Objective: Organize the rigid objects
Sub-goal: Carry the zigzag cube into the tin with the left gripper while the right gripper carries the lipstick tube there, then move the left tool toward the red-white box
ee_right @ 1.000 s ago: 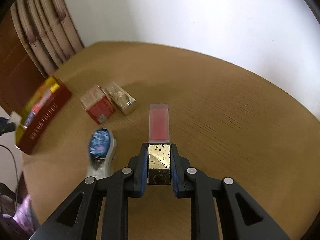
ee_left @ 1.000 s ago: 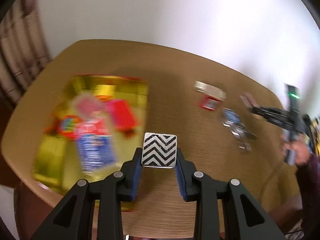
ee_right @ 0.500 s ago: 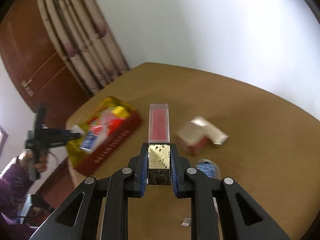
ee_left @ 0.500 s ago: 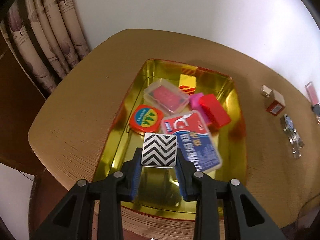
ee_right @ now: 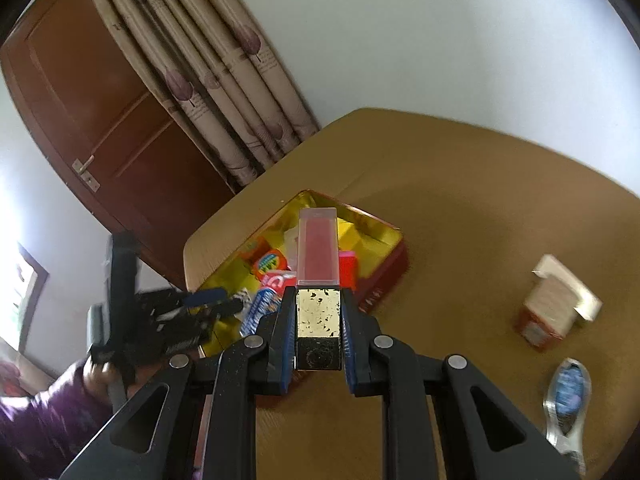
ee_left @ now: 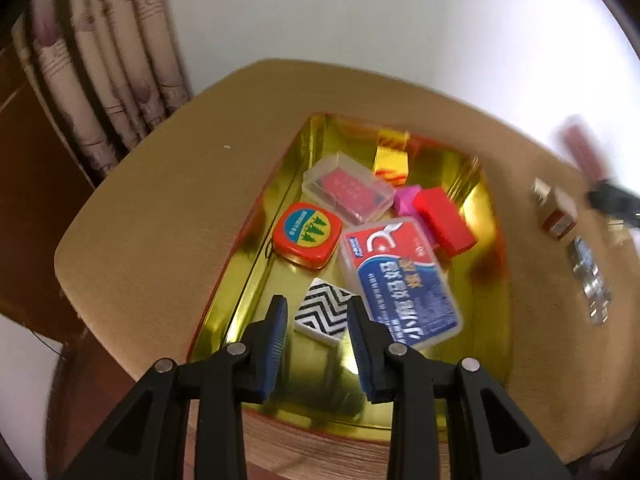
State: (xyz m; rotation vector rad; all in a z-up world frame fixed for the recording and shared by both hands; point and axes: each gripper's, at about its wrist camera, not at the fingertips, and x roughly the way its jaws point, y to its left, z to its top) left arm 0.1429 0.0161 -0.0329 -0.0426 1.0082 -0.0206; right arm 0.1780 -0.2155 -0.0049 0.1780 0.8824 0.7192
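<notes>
**Left wrist view.** My left gripper point(ee_left: 316, 302) points down into one gold-lined tin tray point(ee_left: 248, 240). Its jaws stand narrowly apart and grip nothing. One black-and-white zigzag tile point(ee_left: 324, 312) lies tilted on the tray floor between and just beyond my fingertips, and a strip of gold shows between it and my left pad.

The tray holds seven things, the tile included:
- one red tape measure point(ee_left: 308, 236) with a green round label, ahead and slightly left
- one clear box with a red-and-blue label point(ee_left: 400, 276), touching the tile's right side
- one clear case of red cards point(ee_left: 346, 188), farther ahead
- one yellow block point(ee_left: 392, 160), at the far end
- one magenta block point(ee_left: 406, 200), ahead to the right
- one red block point(ee_left: 444, 220), lying against the magenta one

**Right wrist view.** My right gripper point(ee_right: 318, 294) is clamped on the gold cap of one lip gloss tube point(ee_right: 318, 256). The tube's clear, red-filled body juts straight forward over the tray, above its contents.

Three things lie on the wooden table point(ee_right: 460, 200) outside the tray, all to my right. One is a red-and-white carton point(ee_right: 544, 312), with one pale box point(ee_right: 576, 288) against it, both blurred. The third is a blue-and-silver packet point(ee_right: 568, 396), nearer to me.

To my left, a hand point(ee_right: 96, 372) in a purple sleeve holds the other gripper over the tray's near end.
</notes>
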